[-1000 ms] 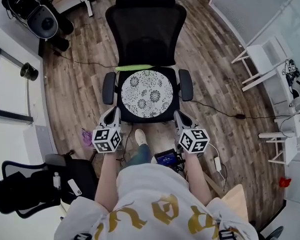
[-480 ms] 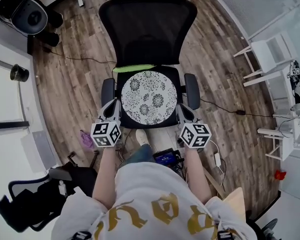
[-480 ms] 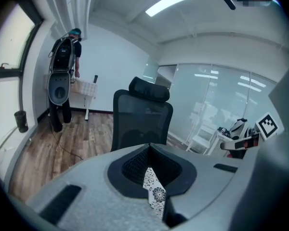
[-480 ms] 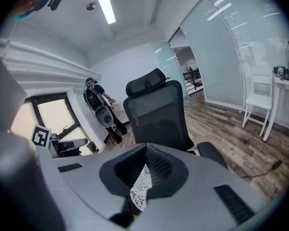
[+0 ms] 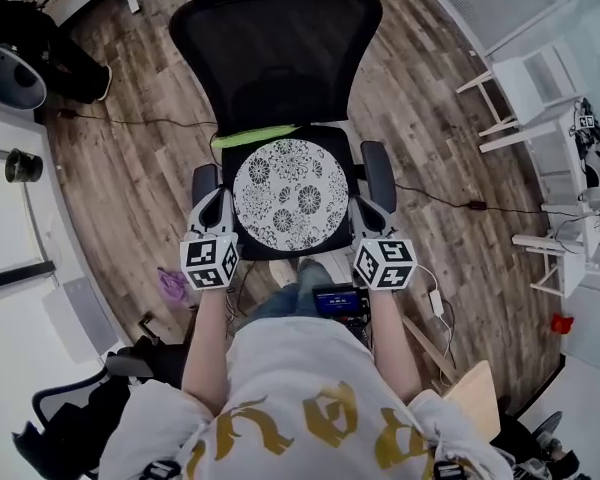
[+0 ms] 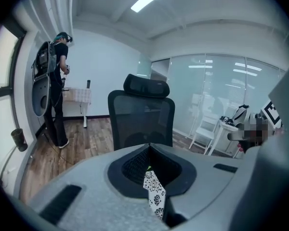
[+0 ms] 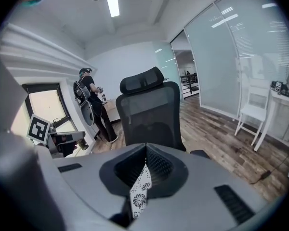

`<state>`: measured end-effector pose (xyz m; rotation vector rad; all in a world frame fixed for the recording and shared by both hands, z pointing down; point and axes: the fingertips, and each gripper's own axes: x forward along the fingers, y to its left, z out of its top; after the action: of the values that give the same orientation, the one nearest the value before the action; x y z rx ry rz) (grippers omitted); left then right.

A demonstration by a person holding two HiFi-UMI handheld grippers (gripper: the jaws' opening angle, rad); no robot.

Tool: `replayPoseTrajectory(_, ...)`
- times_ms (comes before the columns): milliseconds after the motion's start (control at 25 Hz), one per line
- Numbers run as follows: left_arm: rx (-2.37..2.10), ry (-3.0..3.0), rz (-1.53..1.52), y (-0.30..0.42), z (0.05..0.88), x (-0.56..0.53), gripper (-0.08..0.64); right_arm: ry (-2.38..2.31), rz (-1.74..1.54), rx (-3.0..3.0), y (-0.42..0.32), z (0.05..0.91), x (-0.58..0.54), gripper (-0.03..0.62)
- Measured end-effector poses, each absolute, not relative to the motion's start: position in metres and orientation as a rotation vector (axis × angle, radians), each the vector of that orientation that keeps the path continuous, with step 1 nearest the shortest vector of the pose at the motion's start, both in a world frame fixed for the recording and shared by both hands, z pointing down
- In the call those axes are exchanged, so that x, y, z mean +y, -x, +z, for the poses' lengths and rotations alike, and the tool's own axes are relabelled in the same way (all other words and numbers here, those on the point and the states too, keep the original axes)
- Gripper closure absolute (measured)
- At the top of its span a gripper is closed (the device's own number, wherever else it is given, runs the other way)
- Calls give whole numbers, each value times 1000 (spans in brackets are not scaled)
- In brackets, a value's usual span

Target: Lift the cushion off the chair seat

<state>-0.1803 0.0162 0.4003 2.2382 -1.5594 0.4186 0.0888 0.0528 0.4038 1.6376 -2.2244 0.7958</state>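
A round white cushion with black flower print point(image 5: 290, 193) lies on the seat of a black mesh office chair point(image 5: 275, 53). My left gripper point(image 5: 217, 198) is at the cushion's left front edge, just inside the left armrest point(image 5: 202, 180), jaws shut and empty. On the other side, by the right armrest point(image 5: 378, 168), my right gripper point(image 5: 361, 209) is also shut with nothing held. In the left gripper view the closed tips point(image 6: 149, 146) point at the chair back, with a sliver of cushion point(image 6: 154, 191) below them. The right gripper view shows the same: tips point(image 7: 146, 146) over the cushion point(image 7: 139, 189).
A green strip point(image 5: 255, 134) runs along the seat's back edge. White furniture point(image 5: 525, 83) stands to the right and a cable point(image 5: 450, 203) crosses the wood floor. Another black chair point(image 5: 80, 418) is at lower left. A person point(image 6: 55, 81) stands far left.
Both grippers have moved forward from in front of the seat to either side of the cushion's front. Their jaws have stayed shut.
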Motion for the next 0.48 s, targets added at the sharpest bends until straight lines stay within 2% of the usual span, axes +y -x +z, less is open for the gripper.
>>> replayPoseTrajectory(240, -1516, -2228, 404, 167, 404, 7, 551, -1628, 790, -2193, -103, 410, 50, 581)
replayPoseTrajectory(480, -1652, -2220, 431, 175, 400, -5, 551, -1614, 766, -2175, -111, 419, 36, 581)
